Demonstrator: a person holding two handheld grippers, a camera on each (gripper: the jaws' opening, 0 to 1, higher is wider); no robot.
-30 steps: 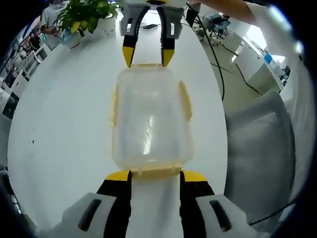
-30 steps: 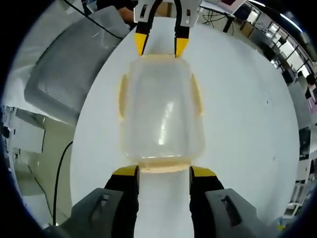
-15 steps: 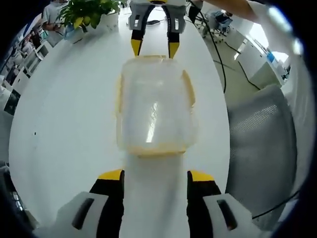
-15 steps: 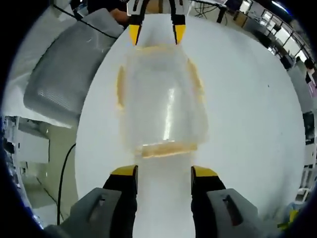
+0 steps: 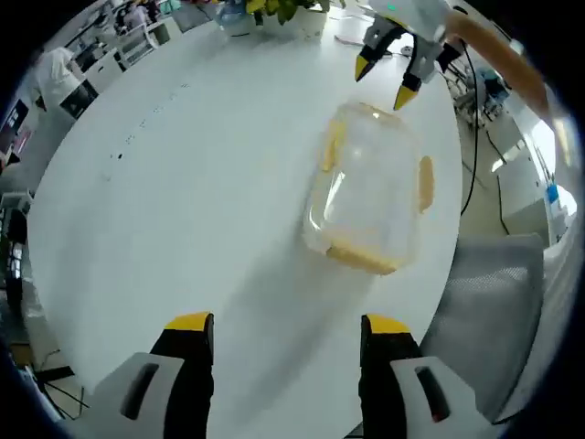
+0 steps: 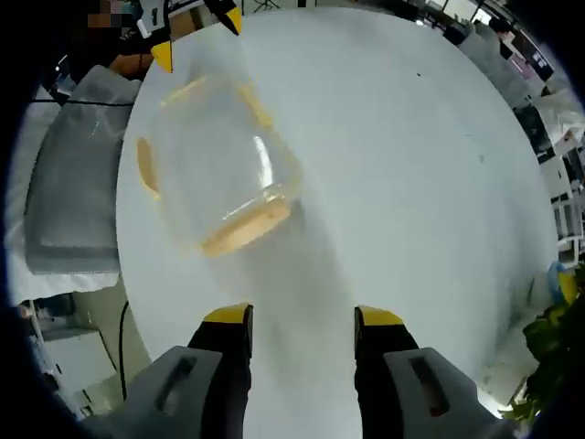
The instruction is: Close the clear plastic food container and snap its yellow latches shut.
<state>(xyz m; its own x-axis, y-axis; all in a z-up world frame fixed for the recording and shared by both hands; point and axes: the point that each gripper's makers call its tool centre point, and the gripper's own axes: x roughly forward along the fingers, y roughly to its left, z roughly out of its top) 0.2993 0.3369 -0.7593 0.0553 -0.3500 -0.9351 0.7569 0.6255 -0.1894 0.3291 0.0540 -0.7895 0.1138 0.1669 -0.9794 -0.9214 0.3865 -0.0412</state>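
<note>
A: What is nearest to you in the left gripper view?

B: Your left gripper, at the bottom. Its two yellow-tipped jaws stand spread apart and hold nothing; between them you see only the white table.

A: And where is the container?

B: There is one clear container, closed with its lid on, lying on the table beyond your left jaws and apart from them. I count three yellow latches in this view: one on the near end, and one on each long side. Whether they are fully snapped I cannot tell.

A: What is behind it?

B: Your right gripper, near the far end of the container, its two yellow tips apart. Farther still there is a green plant at the table edge. To the right, off the table, stands one grey mesh chair.

A: And the right gripper view?

B: Again near first: your right gripper, two jaws spread wide, nothing between them. Beyond, to the left, lies the same container, with a yellow latch on its near end and one on each side. Past it you see two yellow tips of the left gripper. The chair is at the left, and some green leaves at the right edge.
</note>
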